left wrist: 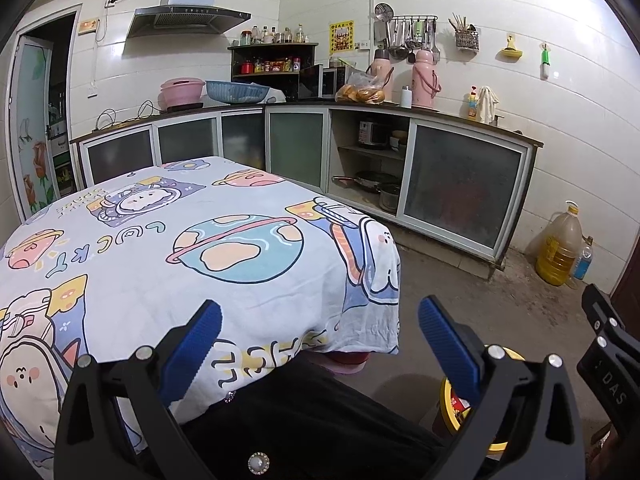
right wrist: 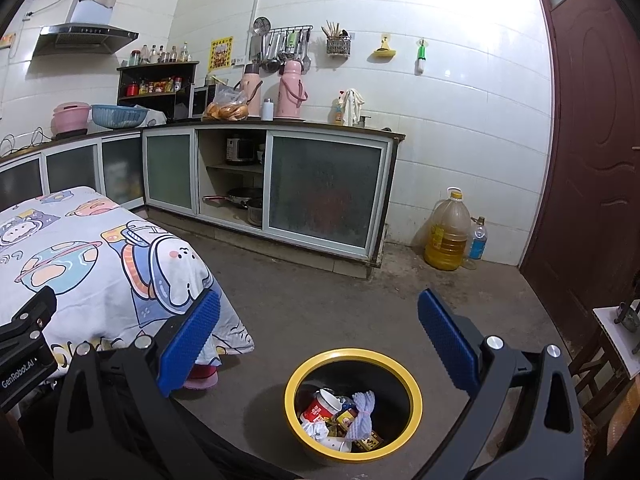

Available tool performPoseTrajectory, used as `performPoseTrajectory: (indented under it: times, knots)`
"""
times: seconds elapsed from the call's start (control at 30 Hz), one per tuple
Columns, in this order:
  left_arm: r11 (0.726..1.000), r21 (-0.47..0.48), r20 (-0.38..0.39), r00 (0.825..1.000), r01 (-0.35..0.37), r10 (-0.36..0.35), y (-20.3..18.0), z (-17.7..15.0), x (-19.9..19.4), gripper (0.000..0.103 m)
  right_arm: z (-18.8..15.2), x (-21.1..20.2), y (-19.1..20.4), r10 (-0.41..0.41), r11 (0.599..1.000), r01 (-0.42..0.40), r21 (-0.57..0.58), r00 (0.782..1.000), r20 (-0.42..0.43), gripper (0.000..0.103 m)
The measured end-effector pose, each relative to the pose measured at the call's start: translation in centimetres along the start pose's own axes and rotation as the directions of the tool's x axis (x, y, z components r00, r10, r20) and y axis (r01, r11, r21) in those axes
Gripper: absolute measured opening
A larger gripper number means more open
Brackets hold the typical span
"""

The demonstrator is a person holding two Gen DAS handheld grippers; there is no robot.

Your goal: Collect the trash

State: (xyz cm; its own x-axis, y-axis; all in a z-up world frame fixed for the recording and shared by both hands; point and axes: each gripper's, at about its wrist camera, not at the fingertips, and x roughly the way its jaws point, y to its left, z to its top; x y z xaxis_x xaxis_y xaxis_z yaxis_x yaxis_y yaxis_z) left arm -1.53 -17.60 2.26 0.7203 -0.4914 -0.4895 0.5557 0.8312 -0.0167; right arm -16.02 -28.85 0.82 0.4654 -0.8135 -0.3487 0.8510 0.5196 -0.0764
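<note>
Yellow-rimmed bin (right wrist: 414, 396) of trash (right wrist: 340, 416) sits below the spread, empty right gripper (right wrist: 319, 338).

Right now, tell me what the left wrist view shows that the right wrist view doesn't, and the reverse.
Left wrist only: the painted glass door at far left, and most of the tablecloth's top. Right wrist only: the brown door, and the trash inside the yellow-rimmed bin, including a red cup. Both: the counter, the oil jug, and an open, empty gripper, left and right.
</note>
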Motion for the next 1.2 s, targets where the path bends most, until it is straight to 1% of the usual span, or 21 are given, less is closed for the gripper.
performPoseTrajectory:
  times: [1.2]
  knots:
    - [1.0, 0.006, -0.004, 1.0, 0.004, -0.004, -0.1, -0.1, 0.3, 0.095, -0.4, 1.1, 0.2, -0.001, 1.0, 0.001, -0.001, 1.0, -0.024, 0.095]
